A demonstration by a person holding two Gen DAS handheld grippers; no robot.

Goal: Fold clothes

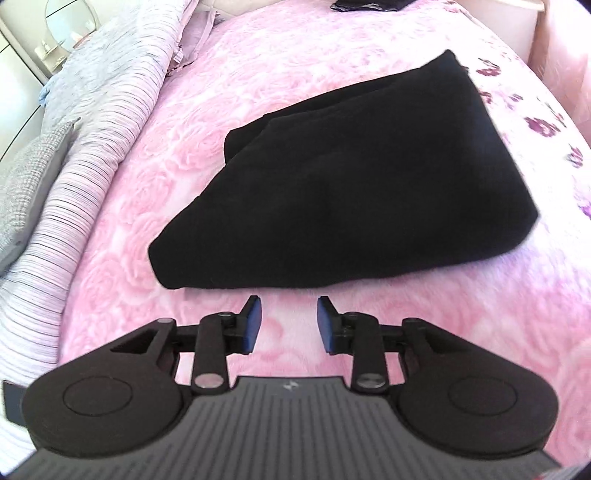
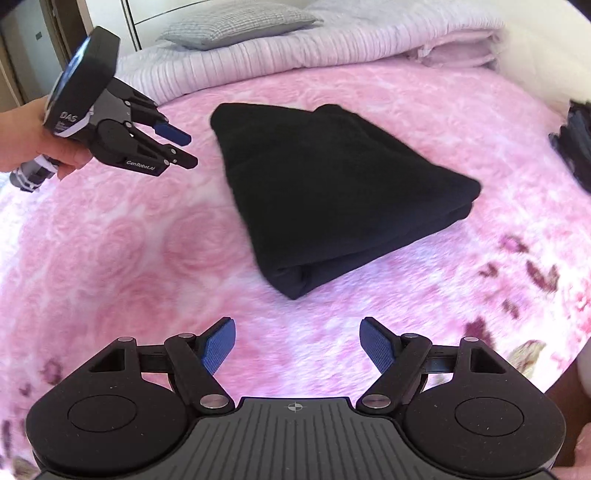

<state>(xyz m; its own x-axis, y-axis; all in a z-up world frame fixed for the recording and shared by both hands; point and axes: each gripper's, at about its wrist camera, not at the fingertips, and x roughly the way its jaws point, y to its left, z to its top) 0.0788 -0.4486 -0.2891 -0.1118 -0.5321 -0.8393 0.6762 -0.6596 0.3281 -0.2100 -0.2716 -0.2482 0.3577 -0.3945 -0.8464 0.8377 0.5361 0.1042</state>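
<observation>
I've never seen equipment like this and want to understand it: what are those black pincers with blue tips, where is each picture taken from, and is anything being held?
They are hand-held grippers, one in each of a person's hands, each with a camera looking along its two fingers. One picture is from the left gripper, the other from the right gripper. The right camera also catches the left gripper from the side, with the hand gripping its handle. On the pink rose-patterned bedspread lies a folded black garment. A striped quilt and a grey pillow lie at the bed's edge. Nothing is held: both grippers are open and empty, clear of the garment.
</observation>
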